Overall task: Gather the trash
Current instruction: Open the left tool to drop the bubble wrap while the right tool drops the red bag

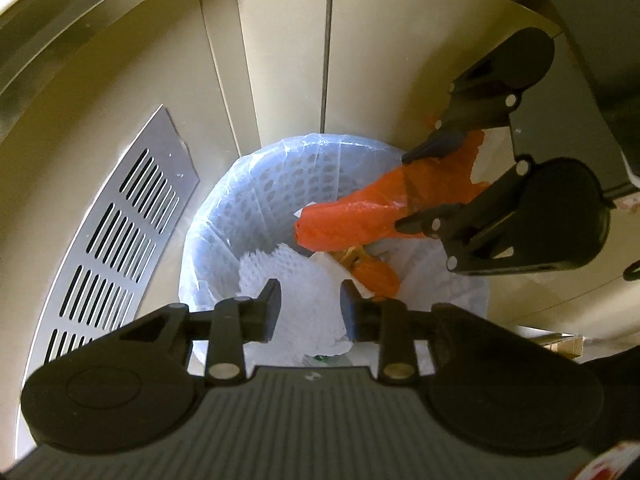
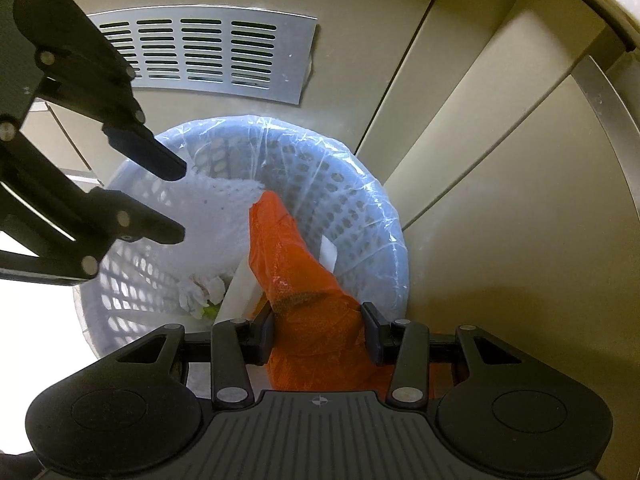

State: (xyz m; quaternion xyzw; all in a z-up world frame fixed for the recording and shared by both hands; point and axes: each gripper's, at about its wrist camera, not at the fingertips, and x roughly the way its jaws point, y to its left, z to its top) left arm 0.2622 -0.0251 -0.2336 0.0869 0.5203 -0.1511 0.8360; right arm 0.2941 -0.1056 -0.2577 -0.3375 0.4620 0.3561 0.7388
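orange bag held over the lined bin, paper towel already inside

the right tongs (image 2: pixel 318 330) are part-closed on the upper end of the orange bag (image 2: pixel 288 268), pads pressing its sides, and the bag's lower end hangs down into the bin (image 2: pixel 384 216), a perforated basket with a clear liner (image 1: pixel 208 216) standing on the floor against beige panels near a metal vent (image 2: pixel 208 52). the left tongs (image 1: pixel 308 308) stand slightly apart with nothing between them, above the paper towel (image 1: pixel 296 280) that lies in the bin. the bag looks like thin, soft, crinkled plastic, light and limp, probably slippery, so it would sag and slide rather than keep its shape; a pinch on bunched film near the top, as now, seems the safest hold. the towel is soft and light too; any crumpled fold should do.
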